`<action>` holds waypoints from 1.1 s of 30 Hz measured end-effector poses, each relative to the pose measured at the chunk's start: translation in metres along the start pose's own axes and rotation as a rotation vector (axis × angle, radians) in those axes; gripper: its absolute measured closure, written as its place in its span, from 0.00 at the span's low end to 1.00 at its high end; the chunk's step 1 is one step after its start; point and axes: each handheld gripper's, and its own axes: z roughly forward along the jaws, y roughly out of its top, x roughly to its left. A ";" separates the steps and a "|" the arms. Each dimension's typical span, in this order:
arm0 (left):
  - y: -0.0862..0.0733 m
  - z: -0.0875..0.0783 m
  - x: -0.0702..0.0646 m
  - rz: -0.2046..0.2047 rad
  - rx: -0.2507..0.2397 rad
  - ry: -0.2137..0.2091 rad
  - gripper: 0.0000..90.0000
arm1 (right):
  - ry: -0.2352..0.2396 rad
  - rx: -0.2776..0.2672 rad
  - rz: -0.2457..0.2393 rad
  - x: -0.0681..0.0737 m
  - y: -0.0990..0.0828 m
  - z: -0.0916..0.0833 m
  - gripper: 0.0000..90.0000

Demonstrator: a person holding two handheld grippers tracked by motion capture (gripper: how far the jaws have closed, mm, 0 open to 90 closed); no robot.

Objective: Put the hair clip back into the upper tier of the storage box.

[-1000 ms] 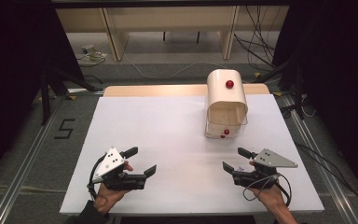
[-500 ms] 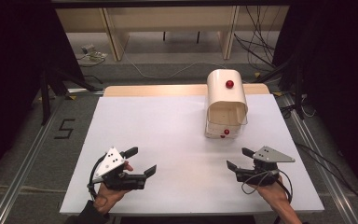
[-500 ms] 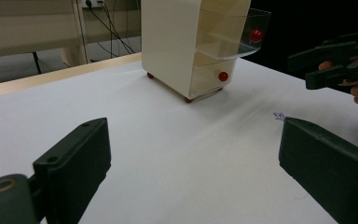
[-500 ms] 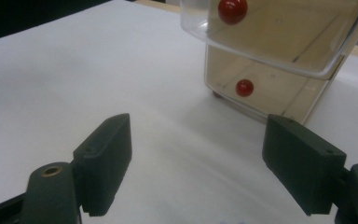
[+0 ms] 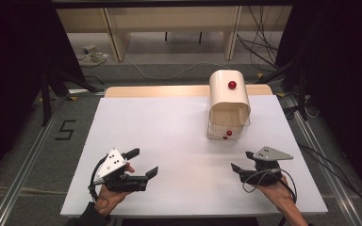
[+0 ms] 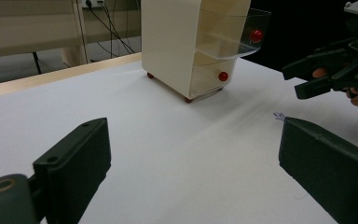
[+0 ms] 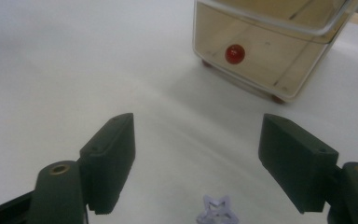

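Small pale-lilac star-shaped plastic piece lies flat on the white surface, just ahead of the right tongs and between their two black jaws, low in the right gripper view; the left gripper view picks it up as a tiny lilac speck near the right-hand jaw edge. Right tongs are released, jaws wide apart, nothing held, not touching the star. Left tongs are also released and empty, hovering over the near left part of the surface, well apart from the star. Cream plastic mini drawer cabinet with red ball knobs stands at the far right of the surface, its clear upper drawer pulled out, the lower drawer shut with its red knob facing the right tongs. Step in hand, by my reading: right tongs line up to pick the star, probably for the open drawer. Risks: the star is thin and flat on a smooth surface, so jaws closing too high would miss it, and jaws scraping low could flick it sideways or push it off toward the near edge. Closing off-centre on the points could tilt or pop it out of the grip. If carried, a weak pinch may drop it short of the drawer; knocking the protruding clear drawer could shift the light cabinet. Star's exact thickness is too small to tell.
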 end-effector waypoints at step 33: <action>0.000 0.000 0.000 0.001 0.005 0.002 0.10 | -0.055 0.309 -0.098 -0.009 -0.014 0.023 0.75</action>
